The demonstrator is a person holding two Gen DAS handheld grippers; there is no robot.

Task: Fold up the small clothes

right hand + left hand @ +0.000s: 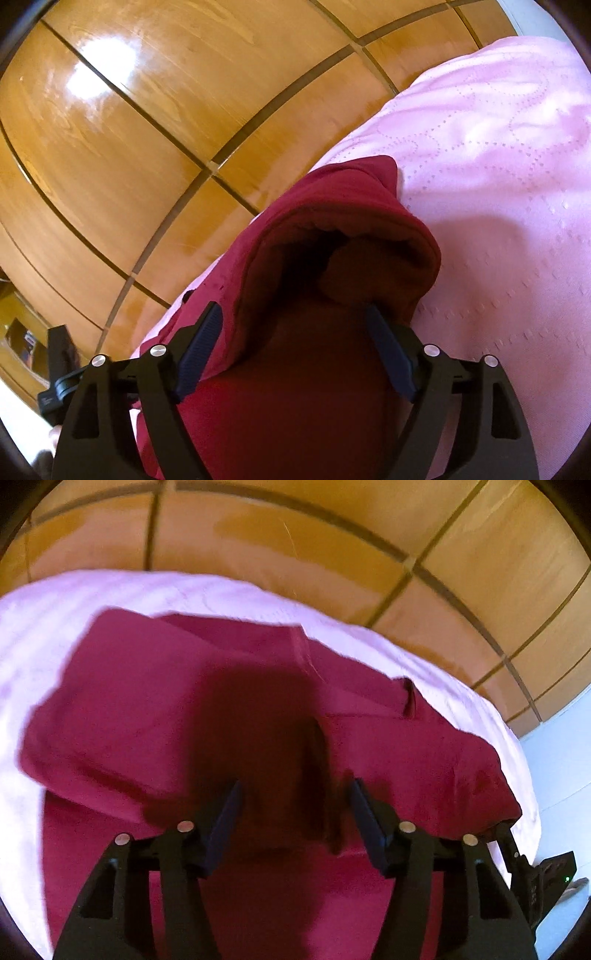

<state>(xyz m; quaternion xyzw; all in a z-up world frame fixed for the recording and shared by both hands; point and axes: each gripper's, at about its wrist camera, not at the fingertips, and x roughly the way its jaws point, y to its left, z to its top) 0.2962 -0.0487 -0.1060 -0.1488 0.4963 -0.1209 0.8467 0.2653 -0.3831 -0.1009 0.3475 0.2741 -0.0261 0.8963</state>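
A dark red garment (147,701) lies spread on a pink bedspread (44,635), with folded flaps along its far edge. My left gripper (295,786) hovers over its middle, pointing steeply down. Its jaws stand apart and a raised dark crease of the cloth (317,760) sits between them, untouched by the pads. In the right wrist view the same garment (332,206) arches up in a rolled fold. My right gripper (291,312) is open around that fold, with its right fingertip (373,317) at the cloth's edge.
Glossy wooden wardrobe panels (295,535) rise right behind the bed's far edge (147,110). The pink quilted bedspread (498,166) stretches to the right. A black piece of the other gripper shows at the lower right (535,871) and lower left (55,369). A pale wall (561,775) lies to the right.
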